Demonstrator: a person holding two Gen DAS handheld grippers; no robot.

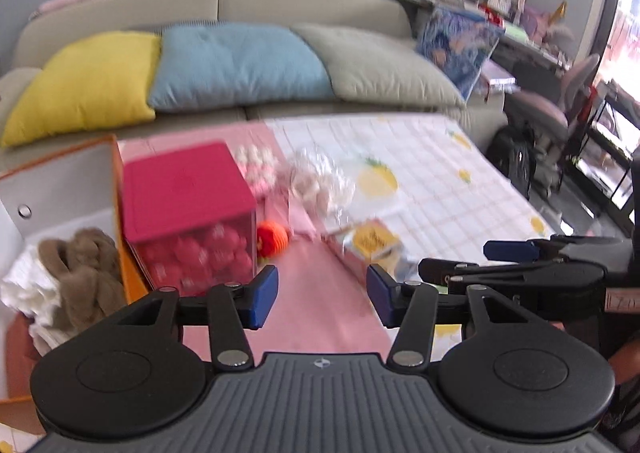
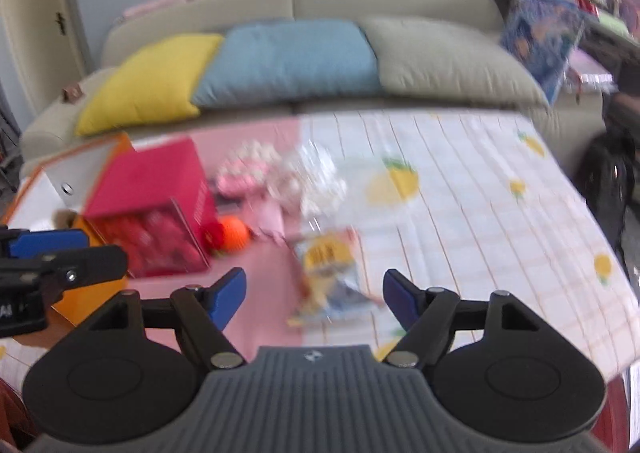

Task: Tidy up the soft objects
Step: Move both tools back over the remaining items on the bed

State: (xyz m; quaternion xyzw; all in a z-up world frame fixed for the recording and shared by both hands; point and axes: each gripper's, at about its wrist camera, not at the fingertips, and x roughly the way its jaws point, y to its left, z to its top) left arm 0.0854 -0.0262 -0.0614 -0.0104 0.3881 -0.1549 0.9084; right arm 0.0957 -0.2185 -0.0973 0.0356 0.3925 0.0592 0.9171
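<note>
Both tongs, left tongs (image 1: 322,295) and right tongs (image 2: 314,299), gape empty; next likely grasps the yellow packet (image 2: 330,253) beside the red box (image 2: 160,193).

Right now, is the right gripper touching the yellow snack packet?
Apart. In the right wrist view, the right gripper hangs open above the yellow snack packet, neither blue fingertip reaching it.

Matt cloth cushions (image 1: 236,65) (crinkly glossy plastic bag (image 1: 320,181)).

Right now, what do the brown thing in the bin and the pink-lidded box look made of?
Brown thing: plush or fleece, matte, fuzzy, slumped in folds. Pink-lidded box: lid looks like matte card, though blurred; walls seem clear glossy plastic, since red balls show through.
</note>
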